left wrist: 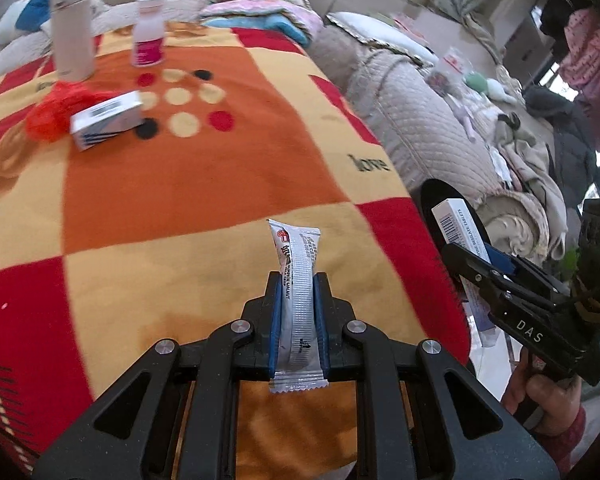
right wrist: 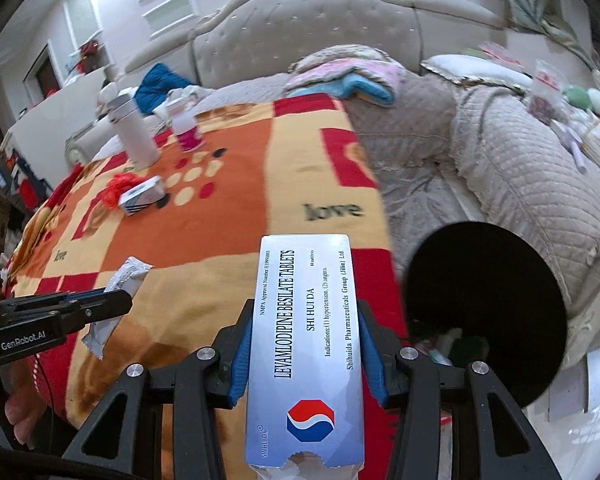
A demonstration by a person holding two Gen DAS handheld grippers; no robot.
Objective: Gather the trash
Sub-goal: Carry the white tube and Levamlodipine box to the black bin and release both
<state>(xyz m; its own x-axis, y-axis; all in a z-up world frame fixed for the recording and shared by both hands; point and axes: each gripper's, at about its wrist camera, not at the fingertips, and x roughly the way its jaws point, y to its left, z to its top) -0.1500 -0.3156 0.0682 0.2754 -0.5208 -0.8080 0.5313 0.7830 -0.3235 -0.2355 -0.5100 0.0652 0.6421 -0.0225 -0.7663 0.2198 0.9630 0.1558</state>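
My left gripper (left wrist: 297,280) is shut on a silver sachet (left wrist: 297,276), held upright above the orange and red blanket (left wrist: 188,184). My right gripper (right wrist: 304,312) is shut on a white tablet box (right wrist: 305,344) beside the blanket's right edge, next to a black trash bin (right wrist: 484,312). In the left wrist view the right gripper (left wrist: 476,260) holds the box (left wrist: 454,224) in front of the bin (left wrist: 440,200). In the right wrist view the left gripper (right wrist: 112,298) holds the sachet (right wrist: 120,292). A small blue-striped box (left wrist: 106,120) and a red net scrap (left wrist: 50,110) lie on the far blanket.
A white flask (left wrist: 73,24) and a pink-labelled bottle (left wrist: 149,32) stand at the blanket's far end. A quilted beige sofa (left wrist: 420,120) with clutter runs along the right. Folded cloths (left wrist: 260,12) lie behind the blanket.
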